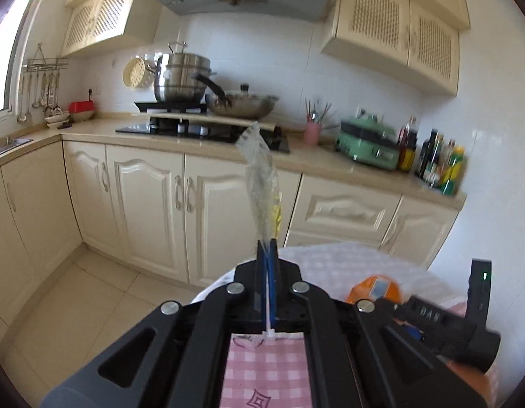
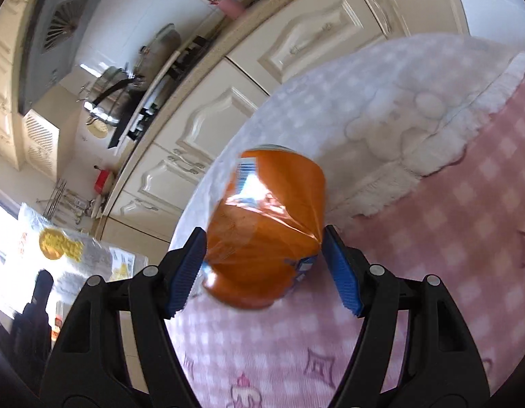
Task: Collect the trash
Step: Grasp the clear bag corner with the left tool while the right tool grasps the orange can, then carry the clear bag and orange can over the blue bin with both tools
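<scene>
In the left wrist view my left gripper [image 1: 267, 250] is shut on the lower end of a clear plastic wrapper [image 1: 260, 176] with yellow print. The wrapper stands up from the blue pads, lifted above the table. In the right wrist view a crushed orange drink can [image 2: 262, 217] sits between the blue pads of my right gripper [image 2: 264, 234]. Both pads press on its dented sides, just over the pink checked tablecloth [image 2: 432, 255]. The same can [image 1: 374, 287] shows at the lower right of the left view, beside the right gripper's black body. The wrapper [image 2: 68, 248] also appears at the far left of the right view.
The round table carries a white fluffy cloth [image 2: 381, 129] under the pink one. Behind it run cream kitchen cabinets [image 1: 153, 204] and a counter with a hob, a steel pot [image 1: 181, 78], a wok [image 1: 242, 103], a green appliance [image 1: 368, 146] and bottles [image 1: 442, 163]. Tiled floor [image 1: 92, 299] lies left of the table.
</scene>
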Demonstrator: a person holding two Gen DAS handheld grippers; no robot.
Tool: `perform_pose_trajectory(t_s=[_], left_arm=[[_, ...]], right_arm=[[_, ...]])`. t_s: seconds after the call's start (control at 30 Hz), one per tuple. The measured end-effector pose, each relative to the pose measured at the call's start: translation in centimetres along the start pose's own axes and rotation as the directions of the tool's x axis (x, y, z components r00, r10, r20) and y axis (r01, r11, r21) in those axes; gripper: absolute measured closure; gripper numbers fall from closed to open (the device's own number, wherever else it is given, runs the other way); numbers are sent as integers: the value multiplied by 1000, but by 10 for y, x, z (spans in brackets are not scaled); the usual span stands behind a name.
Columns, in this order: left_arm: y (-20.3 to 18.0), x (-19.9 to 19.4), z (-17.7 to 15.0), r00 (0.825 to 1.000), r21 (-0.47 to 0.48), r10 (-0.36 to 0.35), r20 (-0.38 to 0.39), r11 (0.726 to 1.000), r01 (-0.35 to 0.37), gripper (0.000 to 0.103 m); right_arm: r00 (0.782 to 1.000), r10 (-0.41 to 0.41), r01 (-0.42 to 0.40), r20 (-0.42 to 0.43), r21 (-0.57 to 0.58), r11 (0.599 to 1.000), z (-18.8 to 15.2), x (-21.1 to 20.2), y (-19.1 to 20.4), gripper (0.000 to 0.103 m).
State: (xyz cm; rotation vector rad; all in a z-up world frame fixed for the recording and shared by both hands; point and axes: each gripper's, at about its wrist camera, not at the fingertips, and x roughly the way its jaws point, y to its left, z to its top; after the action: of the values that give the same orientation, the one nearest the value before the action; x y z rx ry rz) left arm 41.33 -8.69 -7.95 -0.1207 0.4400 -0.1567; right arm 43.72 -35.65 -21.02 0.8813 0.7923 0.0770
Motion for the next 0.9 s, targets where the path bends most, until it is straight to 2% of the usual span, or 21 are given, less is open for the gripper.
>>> perform_pose_trajectory(t_s=[0.07, 0.1, 0.13, 0.17, 0.27, 0.33, 0.47, 0.63, 0.7, 0.8, 0.9], left_arm=[[2, 8, -4, 1000, -1, -2, -20, 1000, 2, 102], [4, 10, -5, 1000, -1, -5, -25, 1000, 5, 102], [5, 10, -7, 999, -7, -12, -29, 1000, 12, 102], [8, 11, -7, 999, -19, -27, -36, 999, 26, 102], [10, 7, -9, 998, -27, -47, -46, 999, 46, 102], [10, 1, -11, 998, -17, -53, -47, 998, 52, 102], [6, -15, -16, 996, -2, -69, -48, 998, 69, 103], [7, -43, -25, 997, 11, -69, -41, 997, 70, 103], [11, -57, -29, 997, 11, -67, -35, 998, 67, 103], [21, -81, -36, 999, 30, -32, -8, 999, 33, 103], [42, -109, -44, 999, 44, 42, 31, 998, -44, 103]], right_arm=[[1000, -8, 8, 17, -7, 1000, 1, 0, 0, 40], [1000, -5, 6, 14, -6, 1000, 2, 1, -2, 55], [999, 39, -39, 5, 2, 999, 2, 2, -4, 65], [999, 44, -44, -1, -4, 999, 3, 2, -4, 70], [998, 60, -59, 8, -47, 997, 0, -6, 4, 80], [999, 36, -32, 38, -105, 994, -6, -18, 16, 85], [994, 25, 0, 107, -226, 974, -22, -43, 43, 89], [980, -1, 77, 198, -379, 922, -57, -75, 81, 89], [977, 16, 74, 211, -412, 908, -70, -85, 93, 90], [972, 40, 78, 233, -476, 876, -94, -97, 115, 90], [971, 71, 61, 228, -524, 849, -120, -105, 137, 90]])
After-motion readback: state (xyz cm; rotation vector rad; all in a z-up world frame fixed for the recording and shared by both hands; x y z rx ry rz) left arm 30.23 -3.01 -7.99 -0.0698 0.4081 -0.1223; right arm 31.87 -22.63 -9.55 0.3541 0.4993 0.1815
